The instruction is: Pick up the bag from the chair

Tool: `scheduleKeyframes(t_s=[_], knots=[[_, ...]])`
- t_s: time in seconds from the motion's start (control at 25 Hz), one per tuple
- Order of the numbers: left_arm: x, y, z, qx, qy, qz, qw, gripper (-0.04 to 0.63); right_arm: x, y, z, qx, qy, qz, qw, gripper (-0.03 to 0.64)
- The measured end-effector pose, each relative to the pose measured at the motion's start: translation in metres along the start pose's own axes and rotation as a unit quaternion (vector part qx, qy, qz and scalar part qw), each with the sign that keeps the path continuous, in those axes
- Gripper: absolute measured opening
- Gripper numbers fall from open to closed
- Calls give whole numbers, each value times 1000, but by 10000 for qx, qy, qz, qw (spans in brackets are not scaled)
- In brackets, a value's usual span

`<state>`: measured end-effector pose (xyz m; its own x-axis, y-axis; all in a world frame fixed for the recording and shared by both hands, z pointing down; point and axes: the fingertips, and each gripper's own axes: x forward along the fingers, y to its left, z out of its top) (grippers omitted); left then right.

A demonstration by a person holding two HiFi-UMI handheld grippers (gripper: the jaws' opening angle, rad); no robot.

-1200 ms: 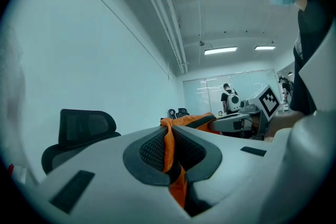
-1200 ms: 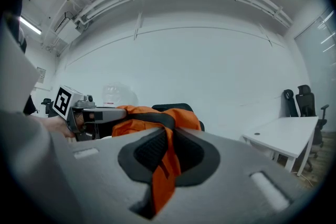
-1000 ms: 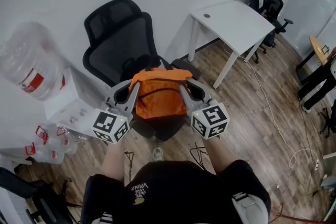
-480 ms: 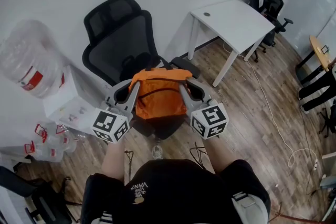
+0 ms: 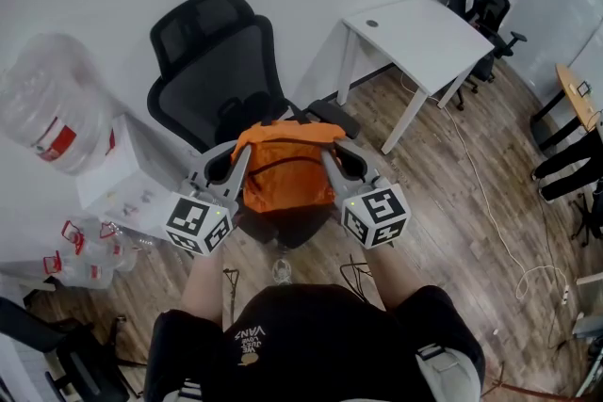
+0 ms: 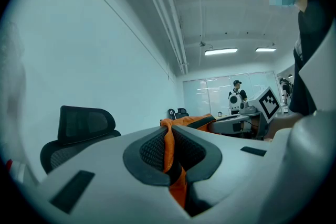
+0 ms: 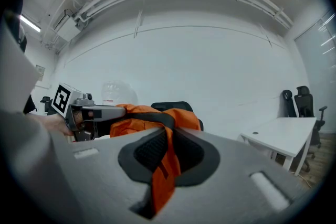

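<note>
We see the bag (image 5: 285,172) as thin orange cloth, creased and matt. The chair (image 5: 212,75) has a black mesh back. The fingers (image 6: 94,170) look like smooth matt grey plastic with rough black pads (image 6: 152,150). The floor (image 5: 471,202) is grained wood; the water bottle (image 5: 47,113) is clear plastic.

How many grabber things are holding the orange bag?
2. The left gripper is shut on the orange bag's left edge, and the right gripper is shut on its right edge. No others seem hidden.
</note>
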<state>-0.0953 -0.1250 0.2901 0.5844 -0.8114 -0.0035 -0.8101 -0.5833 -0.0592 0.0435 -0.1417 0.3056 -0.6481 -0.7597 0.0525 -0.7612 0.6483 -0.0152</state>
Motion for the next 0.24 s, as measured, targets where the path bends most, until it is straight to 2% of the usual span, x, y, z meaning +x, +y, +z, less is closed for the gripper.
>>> scheduleKeyframes(t_s=[0.24], knots=[[2,1,-4,2,9,-11,10000,28,2,-2,-4,10,9,-15,10000,31]])
